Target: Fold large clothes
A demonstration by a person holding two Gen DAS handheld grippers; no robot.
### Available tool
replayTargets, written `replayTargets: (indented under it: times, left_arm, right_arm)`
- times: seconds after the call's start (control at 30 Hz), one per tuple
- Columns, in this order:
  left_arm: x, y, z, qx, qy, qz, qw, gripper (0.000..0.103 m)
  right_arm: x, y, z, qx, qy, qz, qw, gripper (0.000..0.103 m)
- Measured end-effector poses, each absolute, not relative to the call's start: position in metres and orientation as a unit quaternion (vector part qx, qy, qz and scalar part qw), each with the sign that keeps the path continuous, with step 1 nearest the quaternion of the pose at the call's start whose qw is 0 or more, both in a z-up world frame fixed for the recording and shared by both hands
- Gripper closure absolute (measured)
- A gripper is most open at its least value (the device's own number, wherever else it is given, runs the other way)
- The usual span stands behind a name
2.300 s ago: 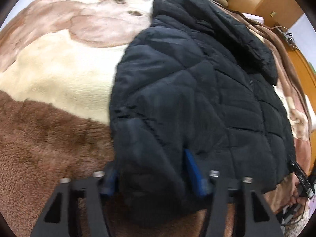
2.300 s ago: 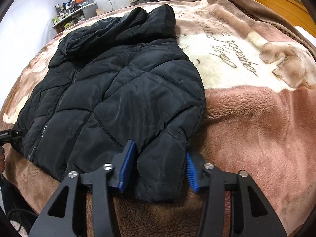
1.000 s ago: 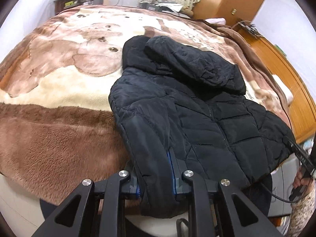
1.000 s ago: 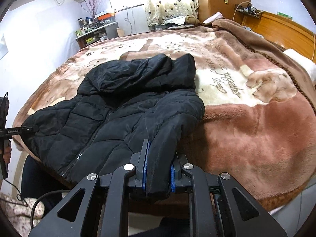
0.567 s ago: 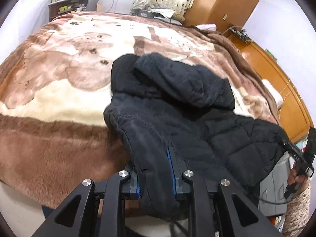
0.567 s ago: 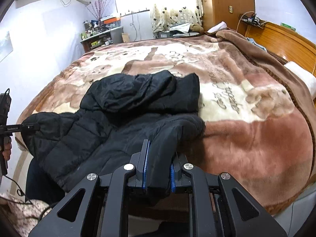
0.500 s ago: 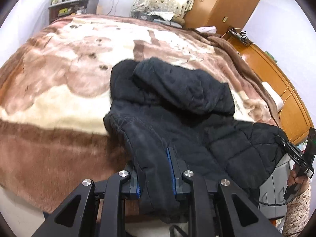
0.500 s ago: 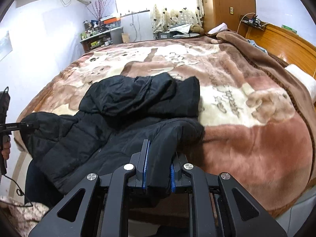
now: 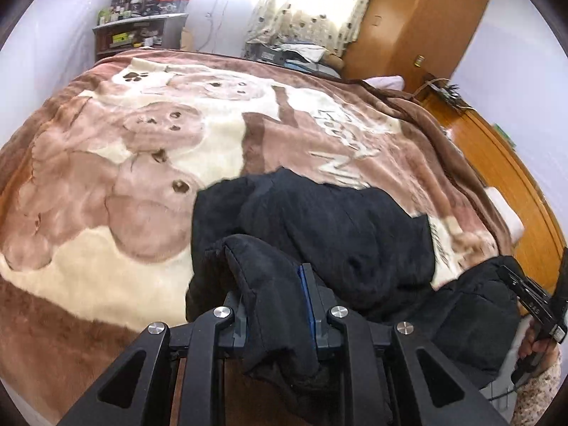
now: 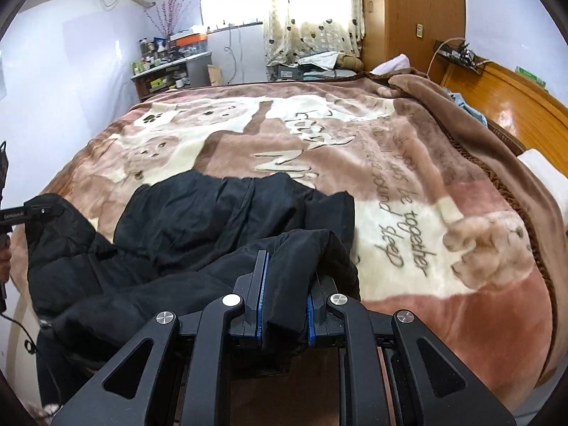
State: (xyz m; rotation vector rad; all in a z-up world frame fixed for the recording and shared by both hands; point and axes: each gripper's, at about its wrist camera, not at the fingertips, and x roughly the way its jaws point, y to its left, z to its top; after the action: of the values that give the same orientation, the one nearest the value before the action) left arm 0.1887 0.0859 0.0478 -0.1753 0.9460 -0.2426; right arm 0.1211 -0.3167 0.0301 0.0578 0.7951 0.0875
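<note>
While both tools grip the black jacket (image 9: 319,234), we judge the step in hand to be the first fold: carrying the lower part of the garment up and over toward its hood. Our left gripper (image 9: 275,314) is clamped on a thick bunch of the padded fabric at the bottom centre of its frame, and our right gripper (image 10: 284,307) is pinched on another bunch, likewise bottom centre of its own view. Each lifted edge arches above the rest of the jacket, which lies across the middle of both frames on the brown and cream blanket (image 9: 106,184) covering the bed, with part of it drooping toward the near edge. The next move, as we read it, calls for carrying both held edges forward together at the same height, laying them flat on the upper part of the coat, and only then letting go. Uneven travel could skew the fold, and the puffy cloth may spring back. No containers figure here; only cluttered shelves (image 10: 167,71) stand at upper left of the right view.
</note>
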Motion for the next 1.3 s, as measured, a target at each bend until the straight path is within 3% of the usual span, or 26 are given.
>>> replayTargets:
  times: [0.6, 0.83, 1.03, 1.17, 1.3]
  left_arm:
    - [0.327, 0.086, -0.005, -0.107, 0.509, -0.033, 0.854, 0.081]
    - [0.359, 0.089, -0.034, -0.128, 0.54, -0.021, 0.832, 0.075]
    - [0.361, 0.107, -0.034, -0.171, 0.53, -0.053, 0.829, 0.062]
    - [0.35, 0.127, -0.018, -0.185, 0.492, -0.039, 0.85, 0.036]
    - [0.341, 0.144, 0.004, -0.193, 0.458, -0.044, 0.867, 0.033]
  right_arm:
    - [0.234, -0.342, 0.0, 0.046, 0.432, 0.004, 0.901, 0.086]
    - [0.271, -0.351, -0.025, 0.073, 0.466, -0.006, 0.882, 0.085]
    - [0.278, -0.367, -0.025, 0.134, 0.462, 0.005, 0.876, 0.078]
    - [0.274, -0.377, -0.021, 0.165, 0.451, 0.029, 0.877, 0.07]
    - [0.273, -0.385, -0.017, 0.199, 0.457, 0.035, 0.866, 0.064]
